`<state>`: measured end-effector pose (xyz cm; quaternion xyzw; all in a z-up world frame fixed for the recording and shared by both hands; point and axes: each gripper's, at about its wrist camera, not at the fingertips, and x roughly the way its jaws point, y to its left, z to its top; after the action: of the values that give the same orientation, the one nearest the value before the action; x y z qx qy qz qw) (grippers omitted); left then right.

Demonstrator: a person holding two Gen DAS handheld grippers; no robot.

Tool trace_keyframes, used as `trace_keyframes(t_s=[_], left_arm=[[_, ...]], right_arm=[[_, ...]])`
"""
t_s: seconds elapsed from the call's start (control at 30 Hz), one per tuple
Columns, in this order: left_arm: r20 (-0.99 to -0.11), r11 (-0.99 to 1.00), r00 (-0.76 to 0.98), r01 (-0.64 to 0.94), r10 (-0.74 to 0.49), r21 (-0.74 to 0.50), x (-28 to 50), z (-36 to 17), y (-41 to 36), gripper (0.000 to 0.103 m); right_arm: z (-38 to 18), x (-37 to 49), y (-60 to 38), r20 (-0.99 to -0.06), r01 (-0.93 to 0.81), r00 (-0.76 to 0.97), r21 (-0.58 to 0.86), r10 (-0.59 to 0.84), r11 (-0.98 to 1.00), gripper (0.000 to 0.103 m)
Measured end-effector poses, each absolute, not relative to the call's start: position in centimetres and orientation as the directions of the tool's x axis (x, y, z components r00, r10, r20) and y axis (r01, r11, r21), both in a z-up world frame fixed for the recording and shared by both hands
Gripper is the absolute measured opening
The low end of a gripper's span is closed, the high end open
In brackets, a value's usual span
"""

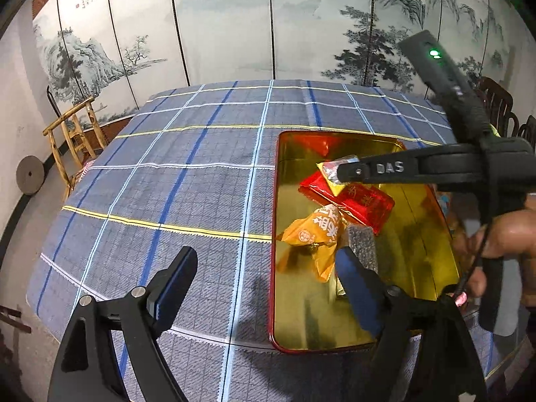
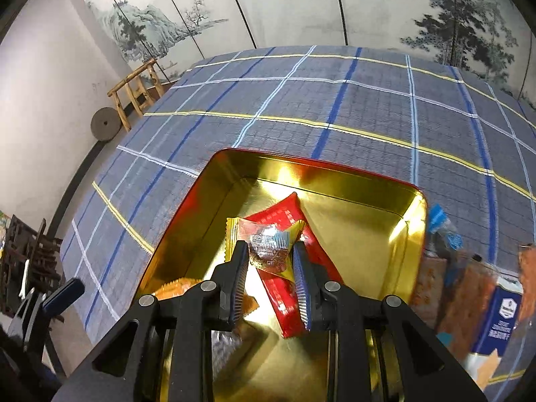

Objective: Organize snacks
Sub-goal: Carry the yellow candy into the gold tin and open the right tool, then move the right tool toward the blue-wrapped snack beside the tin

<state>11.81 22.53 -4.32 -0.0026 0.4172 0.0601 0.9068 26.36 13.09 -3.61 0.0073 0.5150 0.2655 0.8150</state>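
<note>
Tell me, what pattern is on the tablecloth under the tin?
The tablecloth is grey-blue plaid, crossed by white, blue and yellow lines. The left wrist view shows it best.

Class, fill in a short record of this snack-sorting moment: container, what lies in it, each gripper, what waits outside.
container: gold tin, red rim, on the checked cloth
inside: red packet, orange packet
right gripper: shut on a small clear-wrapped snack, over the tin
left gripper: open, nothing between the fingers
outside: more snack packs beside the tin's right wall
</note>
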Motion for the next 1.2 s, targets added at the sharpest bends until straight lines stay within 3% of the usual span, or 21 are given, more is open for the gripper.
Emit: trace_keyframes(t_s=[0.4,0.57,0.7,1.2], left_arm=[[-0.755,0.994,0.646,-0.093,0.109,0.064,11.5,-3.7,21.1,0.082],[-0.75,0.996,0.656,-0.081,0.089,0.047,11.4,-3.2,20.3,0.084],[-0.756,0.997,0.651,-0.06,0.07,0.04,11.5,-3.2,19.1,0.084],[-0.762,0.996,0.642,-0.026,0.085,0.09,11.6,-3.3,17.5,0.085]], right_arm=[[-0.8,24.4,8.4,-0.738,-0.365,0.424,0.39,0.524,0.845,0.035],[-0.8,21.8,0.2,-0.777,-0.275,0.526,0.23,0.346,0.934,0.035],[-2.0,21.8,-4.1,-0.81,-0.221,0.504,0.213,0.299,0.952,0.035],[-3.9,22.8,1.3,-0.815,-0.476,0.403,0.201,0.416,0.856,0.035]])
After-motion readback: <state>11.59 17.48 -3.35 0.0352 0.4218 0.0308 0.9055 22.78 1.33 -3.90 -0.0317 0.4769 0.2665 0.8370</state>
